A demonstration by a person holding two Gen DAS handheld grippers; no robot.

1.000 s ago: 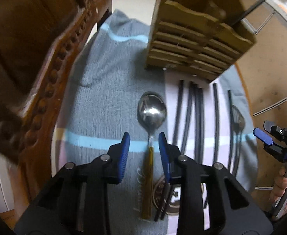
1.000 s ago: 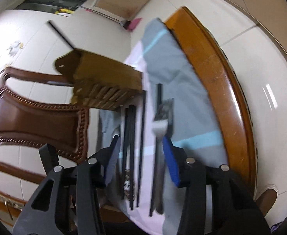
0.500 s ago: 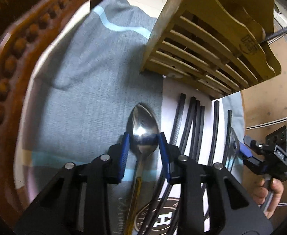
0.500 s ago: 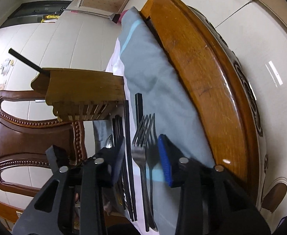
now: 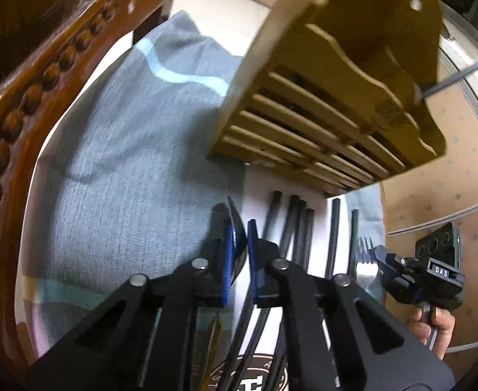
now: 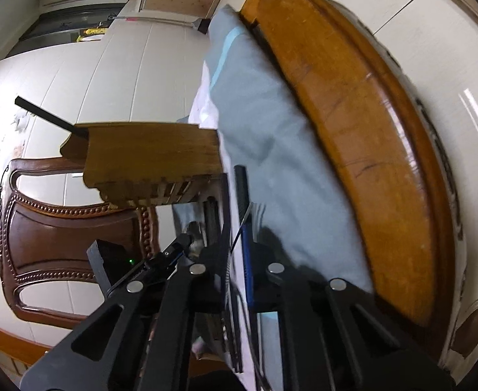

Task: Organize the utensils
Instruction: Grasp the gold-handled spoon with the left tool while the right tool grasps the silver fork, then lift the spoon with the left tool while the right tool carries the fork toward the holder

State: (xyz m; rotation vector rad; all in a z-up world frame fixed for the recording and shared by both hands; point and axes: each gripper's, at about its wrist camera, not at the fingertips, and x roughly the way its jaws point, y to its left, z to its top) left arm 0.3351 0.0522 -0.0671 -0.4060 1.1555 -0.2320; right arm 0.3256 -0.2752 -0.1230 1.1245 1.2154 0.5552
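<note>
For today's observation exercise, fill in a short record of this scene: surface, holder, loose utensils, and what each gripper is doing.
surface: grey cloth spread over a wooden table
holder: slatted wooden rack with one black chopstick sticking out
loose utensils: black chopsticks lying side by side in front of the rack
left gripper: jaws just closed, shut on the spoon, which is turned on edge
right gripper: jaws just closed, shut on the fork
background: carved wooden chair

Soft indoor light, dim toward the corners w/ dark fisheye rims. Glare streak on floor tiles [image 6: 473, 117]. Utensil rack [image 5: 336, 97] smeared, prob. motion blur. Chair [image 5: 27, 114] edges warped, bent.
</note>
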